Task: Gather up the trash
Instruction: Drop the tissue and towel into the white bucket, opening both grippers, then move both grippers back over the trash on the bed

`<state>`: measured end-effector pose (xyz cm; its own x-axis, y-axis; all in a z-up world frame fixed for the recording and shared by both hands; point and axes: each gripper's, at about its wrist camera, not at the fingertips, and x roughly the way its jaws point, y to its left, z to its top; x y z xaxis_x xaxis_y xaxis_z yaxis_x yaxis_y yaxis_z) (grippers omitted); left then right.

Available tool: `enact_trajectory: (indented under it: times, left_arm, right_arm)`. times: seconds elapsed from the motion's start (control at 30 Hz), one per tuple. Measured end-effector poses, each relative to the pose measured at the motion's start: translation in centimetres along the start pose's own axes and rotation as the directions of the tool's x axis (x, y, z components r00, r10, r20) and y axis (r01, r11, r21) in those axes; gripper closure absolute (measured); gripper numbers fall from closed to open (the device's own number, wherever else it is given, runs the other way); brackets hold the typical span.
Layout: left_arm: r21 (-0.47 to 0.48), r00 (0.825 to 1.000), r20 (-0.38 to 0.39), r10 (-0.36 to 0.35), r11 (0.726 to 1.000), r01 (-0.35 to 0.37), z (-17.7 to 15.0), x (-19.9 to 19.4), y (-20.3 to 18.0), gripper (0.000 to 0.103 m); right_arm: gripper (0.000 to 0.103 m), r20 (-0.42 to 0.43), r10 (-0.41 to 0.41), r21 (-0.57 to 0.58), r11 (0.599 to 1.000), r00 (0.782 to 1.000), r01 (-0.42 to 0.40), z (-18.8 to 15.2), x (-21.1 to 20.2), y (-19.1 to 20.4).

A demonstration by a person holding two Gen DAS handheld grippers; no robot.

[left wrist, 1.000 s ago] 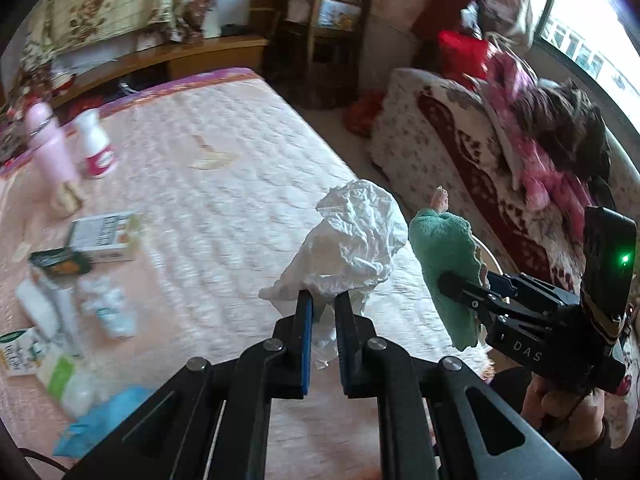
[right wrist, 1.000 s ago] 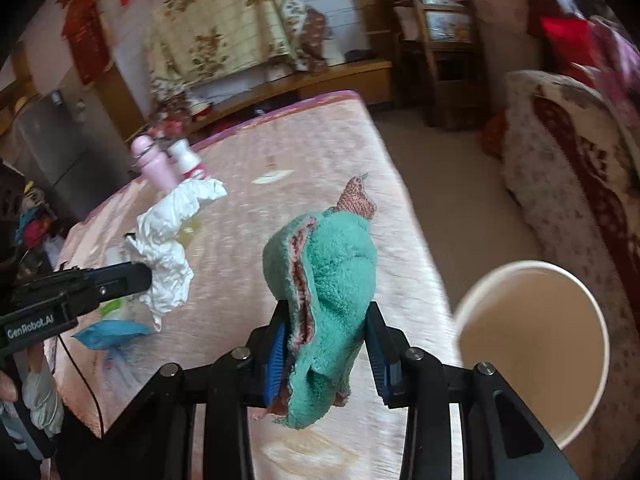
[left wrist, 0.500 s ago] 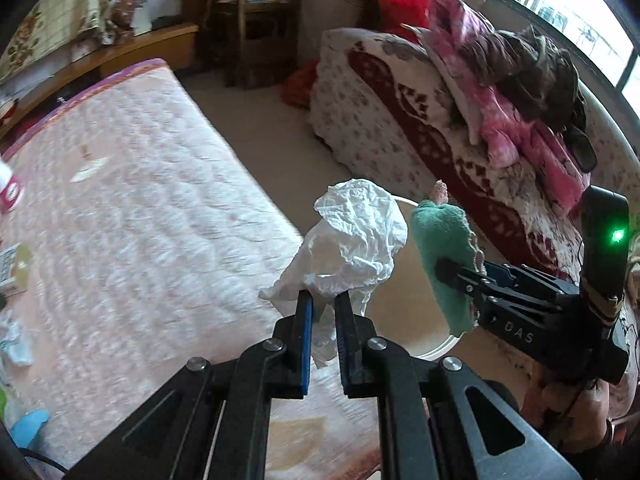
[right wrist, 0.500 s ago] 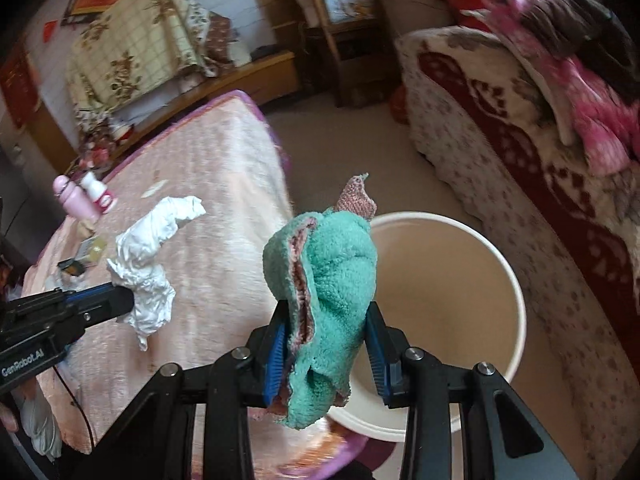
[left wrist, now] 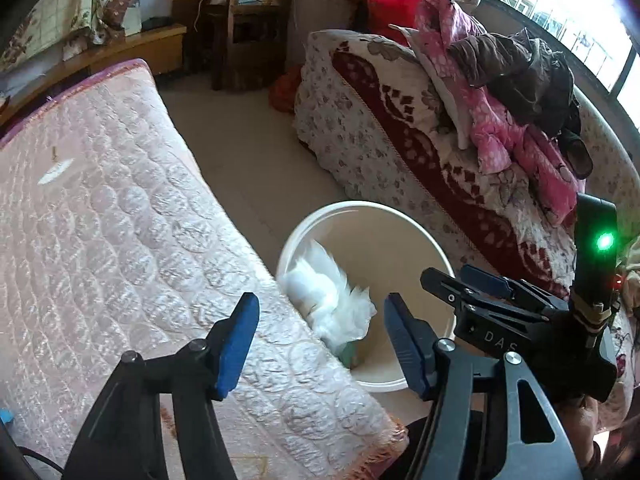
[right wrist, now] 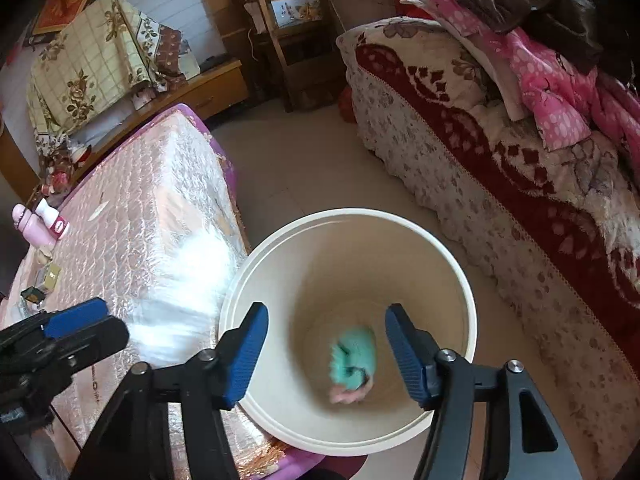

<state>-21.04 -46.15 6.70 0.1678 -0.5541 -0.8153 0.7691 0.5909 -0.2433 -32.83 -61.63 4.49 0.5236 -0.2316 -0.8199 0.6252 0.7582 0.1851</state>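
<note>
1. Cream bucket (right wrist: pixel 468 300) stands on the tiled floor (right wrist: pixel 304 168), between the pink mattress (left wrist: pixel 100 208) and a floral-covered sofa (right wrist: pixel 500 168), its rim just beside the mattress corner.
2. Left gripper (left wrist: pixel 320 332): jaws have just been opening and stand spread, nothing between the blue pads (left wrist: pixel 236 344).
3. White tissue (left wrist: pixel 332 292), blurred, is at the bucket's near rim by the mattress edge, clear of the pads. Whether it touches the rim cannot be told.
4. Right gripper (right wrist: pixel 324 354): jaws have just been opening and stand spread above the bucket mouth, with nothing pinched.
5. Green cloth (right wrist: pixel 354 358), blurred, is inside the bucket, low down; a pink scrap shows at its lower edge.
6. Bottles (right wrist: pixel 40 224) and small boxes lie at the mattress's far end.
7. Pink and brown clothes (left wrist: pixel 508 92) are heaped on the sofa.
</note>
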Motion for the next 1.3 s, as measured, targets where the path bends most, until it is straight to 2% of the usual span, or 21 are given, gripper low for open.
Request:
enact_trajectory:
  times: [0.1, 0.27, 0.43, 0.7, 0.93, 1.3]
  left_arm:
    - [-0.021, 1.000, -0.011, 0.021, 1.000, -0.021, -0.1, -0.4, 0.8, 0.038]
    - [-0.040, 0.994, -0.009, 0.109, 0.993, -0.109, -0.7, -1.3, 2.2, 0.038]
    - [-0.061, 0.981, 0.019, 0.193, 0.980, -0.191, -1.5, -3.2, 4.0, 0.038]
    - [-0.108, 0.960, 0.055, 0.273, 0.958, -0.266, -3.2, -7.0, 7.6, 0.038]
    - [-0.168, 0.932, 0.093, 0.350, 0.928, -0.332, -4.7, -10.5, 10.9, 0.038]
    - [-0.249, 0.891, 0.130, 0.434, 0.884, -0.395, -7.7, -15.5, 15.2, 0.038]
  right_arm:
    - [0.038, -0.016, 0.010, -0.002, 1.000, 1.000, -0.010, -0.1, 0.4, 0.2]
    - [0.038, -0.026, 0.019, -0.013, 1.000, 0.999, -0.019, -0.4, 0.2, 1.4]
    - [0.038, -0.022, 0.032, -0.043, 0.999, 0.999, -0.033, -0.6, -0.2, 3.1]
    - [0.038, -0.009, 0.078, -0.100, 0.992, 0.997, -0.078, -1.0, -1.1, 7.6]
    - [0.038, -0.008, 0.129, -0.177, 0.976, 0.992, -0.128, -1.8, -1.8, 12.9]
    - [0.038, -0.022, 0.195, -0.275, 0.942, 0.980, -0.194, -3.2, -2.6, 20.0]
